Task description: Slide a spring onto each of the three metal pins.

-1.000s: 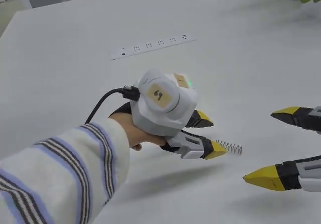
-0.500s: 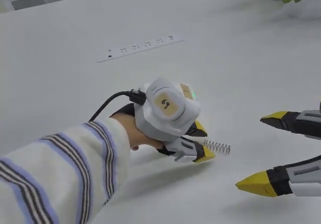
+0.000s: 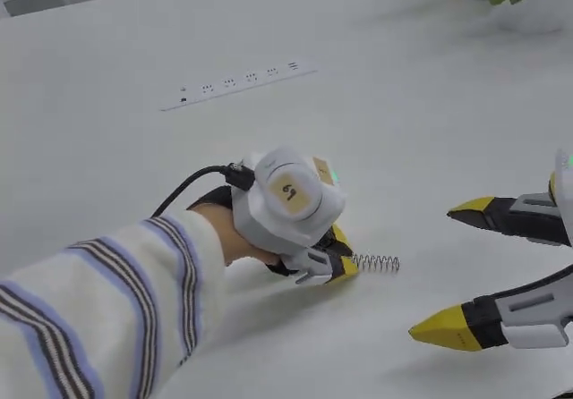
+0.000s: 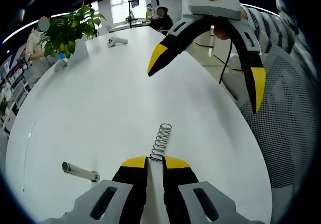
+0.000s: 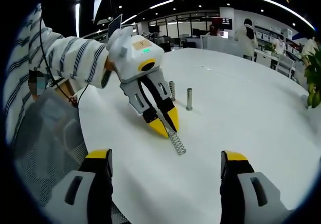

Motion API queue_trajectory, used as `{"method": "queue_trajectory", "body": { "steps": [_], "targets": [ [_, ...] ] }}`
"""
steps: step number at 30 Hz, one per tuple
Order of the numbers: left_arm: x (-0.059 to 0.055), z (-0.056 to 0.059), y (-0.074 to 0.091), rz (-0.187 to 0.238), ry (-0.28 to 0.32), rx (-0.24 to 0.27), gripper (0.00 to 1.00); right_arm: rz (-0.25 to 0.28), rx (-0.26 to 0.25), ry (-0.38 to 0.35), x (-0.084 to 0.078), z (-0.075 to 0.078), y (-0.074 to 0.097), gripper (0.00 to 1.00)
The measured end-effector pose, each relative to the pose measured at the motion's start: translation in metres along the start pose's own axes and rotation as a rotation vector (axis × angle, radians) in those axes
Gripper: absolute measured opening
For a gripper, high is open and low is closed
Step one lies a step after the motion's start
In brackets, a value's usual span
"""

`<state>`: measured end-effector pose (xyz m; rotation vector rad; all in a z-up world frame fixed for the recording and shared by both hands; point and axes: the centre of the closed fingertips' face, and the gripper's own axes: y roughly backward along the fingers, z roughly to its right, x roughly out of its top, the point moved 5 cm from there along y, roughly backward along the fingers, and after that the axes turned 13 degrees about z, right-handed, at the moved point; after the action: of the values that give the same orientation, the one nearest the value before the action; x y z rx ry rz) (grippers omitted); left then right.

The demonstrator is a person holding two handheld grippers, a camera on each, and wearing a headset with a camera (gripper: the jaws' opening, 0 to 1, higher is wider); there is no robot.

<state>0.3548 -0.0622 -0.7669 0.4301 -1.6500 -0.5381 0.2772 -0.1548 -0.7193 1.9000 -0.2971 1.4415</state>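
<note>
Left gripper [image 3: 338, 263] jaws are pinched together on the near end of the spring [image 3: 376, 262] - the rest of the coil lies flat on the table [image 3: 385, 131], running off toward 3 o'clock in the head view. Right gripper [image 3: 455, 269] sits further out at 3 o'clock, jaws wide apart and empty.

Suggest lifting slowly, since an end grip lets the coil droop, and using the right gripper to steady the free end and line it up with the pin axis.

In the right gripper view, the bare pin [image 5: 189, 99] stands at 12 o'clock of the spring. The ribbed pin [image 5: 171, 91] beside it is partly behind the left gripper - can't tell if it's already sprung.
</note>
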Motion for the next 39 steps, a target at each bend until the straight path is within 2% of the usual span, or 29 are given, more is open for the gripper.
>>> {"method": "queue_trajectory", "body": {
  "steps": [5, 9, 12, 18, 19, 20, 21, 23, 27, 32, 39],
  "targets": [
    [0.003, 0.001, -0.001, 0.020, 0.017, 0.000, 0.09, -0.007, -0.002, -0.005, -0.002, 0.000, 0.001, 0.87],
    [0.004, 0.005, -0.005, 0.020, 0.010, -0.018, 0.05, -0.005, -0.006, -0.007, -0.002, 0.001, 0.003, 0.87],
    [0.004, 0.007, -0.007, 0.023, 0.048, -0.029, 0.03, -0.001, -0.005, -0.011, -0.002, 0.001, 0.003, 0.86],
    [0.005, 0.007, -0.009, 0.030, 0.059, -0.029, 0.02, 0.001, -0.004, -0.008, 0.000, 0.000, 0.003, 0.85],
    [0.005, 0.006, -0.008, 0.024, 0.054, -0.022, 0.02, -0.001, -0.003, -0.006, 0.000, 0.000, 0.003, 0.85],
    [0.003, 0.002, -0.007, 0.023, 0.089, 0.012, 0.02, -0.003, -0.002, -0.004, 0.000, 0.000, 0.003, 0.85],
    [0.002, 0.003, -0.006, 0.034, 0.158, 0.021, 0.02, -0.003, -0.002, -0.003, 0.000, 0.000, 0.003, 0.85],
    [0.001, 0.002, -0.006, 0.068, 0.195, 0.034, 0.02, 0.000, -0.003, -0.003, 0.001, 0.000, 0.003, 0.85],
    [-0.002, 0.003, -0.003, 0.074, 0.203, 0.042, 0.02, 0.003, -0.005, -0.003, 0.002, -0.001, 0.004, 0.85],
    [-0.006, -0.005, 0.001, 0.049, 0.208, 0.078, 0.02, 0.008, -0.011, 0.000, 0.004, 0.000, 0.005, 0.85],
    [-0.004, -0.002, 0.011, 0.077, 0.242, 0.102, 0.02, 0.004, -0.006, 0.016, 0.006, 0.002, 0.007, 0.84]
  ]
}}
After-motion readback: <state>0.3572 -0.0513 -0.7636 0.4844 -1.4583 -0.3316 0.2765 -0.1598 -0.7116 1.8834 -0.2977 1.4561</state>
